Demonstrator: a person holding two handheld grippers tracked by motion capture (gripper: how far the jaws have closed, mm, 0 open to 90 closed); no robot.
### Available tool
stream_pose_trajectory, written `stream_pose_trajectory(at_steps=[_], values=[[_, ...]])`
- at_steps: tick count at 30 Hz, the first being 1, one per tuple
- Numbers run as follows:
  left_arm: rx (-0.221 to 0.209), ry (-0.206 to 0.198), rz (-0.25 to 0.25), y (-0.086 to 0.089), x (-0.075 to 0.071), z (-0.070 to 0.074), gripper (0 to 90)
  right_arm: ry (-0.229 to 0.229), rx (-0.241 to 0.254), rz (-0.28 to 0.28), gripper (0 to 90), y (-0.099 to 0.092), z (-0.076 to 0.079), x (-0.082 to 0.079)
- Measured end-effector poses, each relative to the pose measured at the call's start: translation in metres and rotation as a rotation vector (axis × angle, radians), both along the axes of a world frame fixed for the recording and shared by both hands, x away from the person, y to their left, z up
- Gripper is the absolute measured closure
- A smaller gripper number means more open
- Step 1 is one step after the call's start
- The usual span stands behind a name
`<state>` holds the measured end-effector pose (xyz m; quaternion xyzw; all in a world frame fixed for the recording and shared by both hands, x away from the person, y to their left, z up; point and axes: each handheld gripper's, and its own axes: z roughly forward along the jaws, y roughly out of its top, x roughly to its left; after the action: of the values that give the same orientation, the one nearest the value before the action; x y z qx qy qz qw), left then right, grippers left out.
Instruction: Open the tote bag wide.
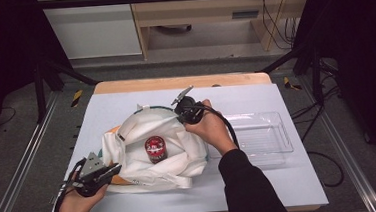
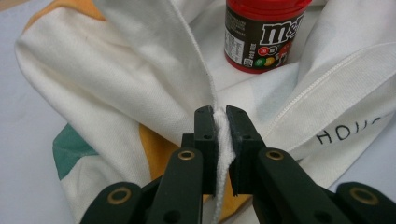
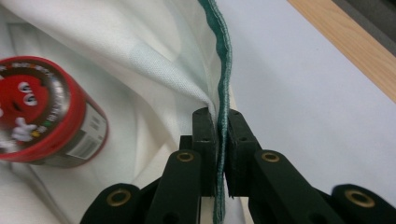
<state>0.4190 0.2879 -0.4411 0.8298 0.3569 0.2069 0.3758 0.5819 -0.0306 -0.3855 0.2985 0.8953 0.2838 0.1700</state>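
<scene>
Tools (image 2: 221, 122) (image 3: 222, 122) both clenched on white bag (image 1: 143, 134) rim, candy tub (image 1: 156, 148) inside (perhaps tilted), clear tray (image 1: 273, 130) alongside

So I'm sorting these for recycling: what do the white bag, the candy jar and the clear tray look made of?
White bag: woven cotton-like cloth, matte, with stitched hems and soft folds. Candy jar: probably plastic, with a glossy red lid and printed label. Clear tray: transparent hard plastic, judging by its shiny rim.
</scene>
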Motion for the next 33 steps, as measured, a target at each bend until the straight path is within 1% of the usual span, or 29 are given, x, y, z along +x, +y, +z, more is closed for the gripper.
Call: stream_pose_trajectory(at_steps=[3,5,7,10,13,16,17,18,20,22,24,26,27,29,30,31,32,33], values=[[0.000,0.003,-0.003,0.001,0.000,-0.001,83.1,0.022,-0.033,-0.012,85.1,0.001,-0.009,0.005],[0.005,0.004,-0.008,0.000,0.000,-0.001,83.2,0.025,-0.058,-0.024,84.9,0.002,-0.012,0.008],[0.014,0.005,-0.015,0.000,-0.001,-0.002,83.3,0.028,-0.060,-0.037,84.8,0.001,-0.014,0.011],[0.017,0.006,-0.018,0.001,-0.003,-0.002,83.3,0.029,-0.078,-0.053,84.7,0.001,-0.016,0.014],[0.015,0.005,-0.015,0.001,-0.002,-0.002,83.3,0.030,-0.078,-0.055,84.5,0.002,-0.016,0.013],[0.016,-0.008,-0.011,0.000,-0.002,-0.001,83.1,0.031,-0.079,-0.048,82.2,0.004,-0.015,0.011],[0.017,-0.014,-0.012,-0.001,-0.002,-0.001,83.0,0.028,-0.081,-0.044,80.0,0.004,-0.015,0.011],[0.014,-0.019,-0.011,-0.001,-0.002,-0.001,82.8,0.028,-0.079,-0.044,75.6,0.004,-0.015,0.011],[-0.003,-0.024,-0.006,-0.001,-0.002,-0.002,82.0,0.030,-0.072,-0.049,67.0,0.003,-0.015,0.010],[-0.013,-0.027,-0.001,0.000,-0.002,-0.002,81.0,0.025,-0.067,-0.047,61.1,0.002,-0.014,0.008],[-0.023,-0.034,0.005,0.000,-0.002,-0.001,78.8,0.015,-0.047,-0.044,54.0,0.001,-0.011,0.005],[-0.043,-0.039,0.018,0.000,-0.001,-0.001,73.2,0.003,-0.033,-0.040,47.3,0.000,-0.007,0.001],[-0.046,-0.043,0.023,0.000,-0.001,-0.001,69.0,-0.004,-0.019,-0.036,44.2,-0.001,-0.003,-0.001],[-0.053,-0.051,0.036,0.001,-0.001,0.000,63.1,-0.016,0.002,-0.035,41.2,-0.003,0.001,-0.005],[-0.066,-0.054,0.043,0.001,0.000,0.000,59.6,-0.016,0.015,-0.037,39.3,-0.004,0.004,-0.007],[-0.074,-0.057,0.048,0.002,0.000,0.001,53.6,-0.017,0.032,-0.036,36.3,-0.006,0.008,-0.011],[-0.086,-0.063,0.056,0.001,0.000,0.001,53.6,-0.017,0.032,-0.036,36.3,-0.006,0.008,-0.011],[-0.086,-0.069,0.060,0.001,0.000,0.002,51.1,-0.019,0.040,-0.034,34.6,-0.006,0.010,-0.013]])
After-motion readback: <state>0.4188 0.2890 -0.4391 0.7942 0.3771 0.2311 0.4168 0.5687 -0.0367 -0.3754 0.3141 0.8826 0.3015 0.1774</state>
